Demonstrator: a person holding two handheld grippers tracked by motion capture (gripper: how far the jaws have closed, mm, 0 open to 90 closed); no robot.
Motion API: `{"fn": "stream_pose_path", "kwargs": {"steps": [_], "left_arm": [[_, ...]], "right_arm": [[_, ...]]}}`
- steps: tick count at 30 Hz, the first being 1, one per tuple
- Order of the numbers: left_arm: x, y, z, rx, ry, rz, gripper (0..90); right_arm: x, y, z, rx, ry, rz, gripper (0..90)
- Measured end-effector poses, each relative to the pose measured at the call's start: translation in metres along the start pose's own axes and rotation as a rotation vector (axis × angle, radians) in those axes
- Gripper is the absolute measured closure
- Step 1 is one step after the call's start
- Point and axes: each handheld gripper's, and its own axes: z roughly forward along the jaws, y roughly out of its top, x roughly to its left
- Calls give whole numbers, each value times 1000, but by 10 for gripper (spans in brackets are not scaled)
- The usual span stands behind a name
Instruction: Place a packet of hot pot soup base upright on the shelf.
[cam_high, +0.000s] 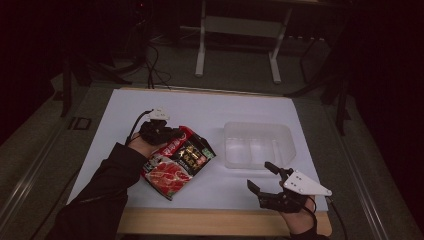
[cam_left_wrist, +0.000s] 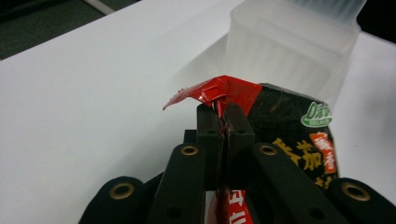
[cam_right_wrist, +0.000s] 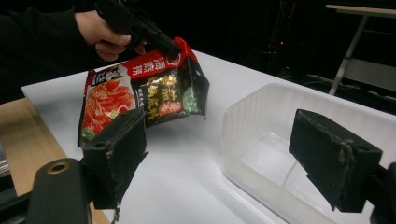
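The left gripper (cam_high: 167, 134) is clenched on the top edge of a red and black food packet (cam_high: 177, 162), its jaws pressed together over the crumpled red seal in the left gripper view, and the packet hangs tilted over the left part of the white table (cam_high: 215, 107), though whether its lower corner touches the surface cannot be told. The right gripper (cam_high: 263, 177) is released, jaws spread wide, near the front edge just before the clear plastic container (cam_high: 257, 145), which sits right of the packet. The packet's print is too small and dim to read, and the room beyond the table is lost in darkness.
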Motion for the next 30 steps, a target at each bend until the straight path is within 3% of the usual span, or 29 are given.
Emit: {"fn": "stream_pose_path", "kwargs": {"steps": [6, 7, 9, 17, 26, 30], "left_arm": [[-9, 0, -13, -42, 6, 5, 882], [-10, 0, -16, -45, -8, 8, 882], [-13, 1, -22, -58, 10, 18, 882], [-24, 4, -44, -137, -54, 21, 880], [-38, 11, -58, -222, -94, 94, 883], [-39, 15, -66, -278, -96, 100, 884]], "right_arm": [[3, 2, -1, -5, 11, -8, 223], [4, 3, -1, -10, 9, -12, 223], [5, 5, -2, -11, 18, -15, 233], [13, 13, -5, -23, 37, -5, 256], [15, 27, -6, -40, 26, -29, 292], [13, 37, -5, -60, 25, -29, 292]]}}
